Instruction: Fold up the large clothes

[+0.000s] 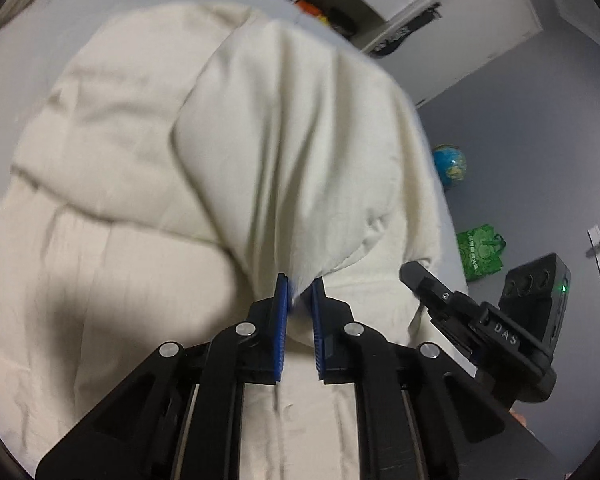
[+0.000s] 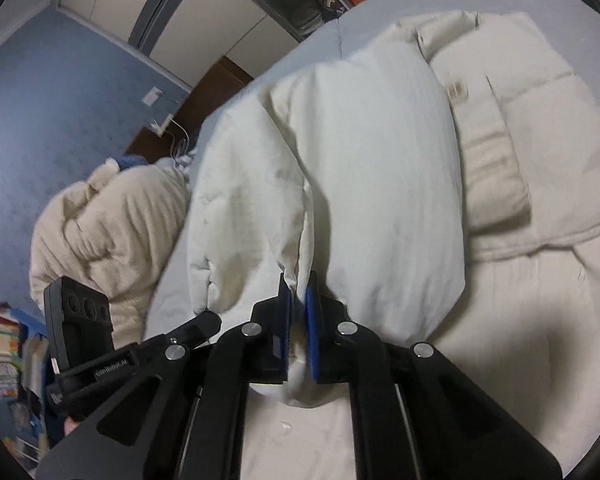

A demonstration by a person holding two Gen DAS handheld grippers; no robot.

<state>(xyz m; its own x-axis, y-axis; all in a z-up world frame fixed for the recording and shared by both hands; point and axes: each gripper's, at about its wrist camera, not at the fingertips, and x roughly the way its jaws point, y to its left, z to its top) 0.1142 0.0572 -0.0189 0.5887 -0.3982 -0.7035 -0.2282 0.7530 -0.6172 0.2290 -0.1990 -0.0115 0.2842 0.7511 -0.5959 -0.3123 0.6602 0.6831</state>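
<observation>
The large garment is a cream padded coat (image 1: 112, 184), and it lies spread on the bed (image 1: 32, 40), which has a pale grey sheet. The coat takes most of the bed surface and reaches close to the side edge of the bed in both views.

The left gripper (image 1: 300, 292) is clenched on a fold of the coat; the cloth is pinched between its blue pads and rises from there as a lifted flap. The right gripper (image 2: 299, 294) is also clenched on the coat, with a thick bunch of the fabric squeezed between its pads. Both hold the same raised part, which stands above the flat part of the coat (it looks like one side or the bottom of the coat, but I cannot tell exactly which).

In my judgement the task is in an early or middle step. The body of the coat is laid out, and in the right wrist view a button placket (image 2: 456, 90) and a bulky sleeve-like roll (image 2: 496, 168) are seen flat on it. The lifted flap is not yet laid over the rest, so this fold must be finished, and probably more folds are needed before the coat is compact.

Another cream quilted bundle (image 2: 100, 232) lies near the bed edge, apart from the coat.
</observation>
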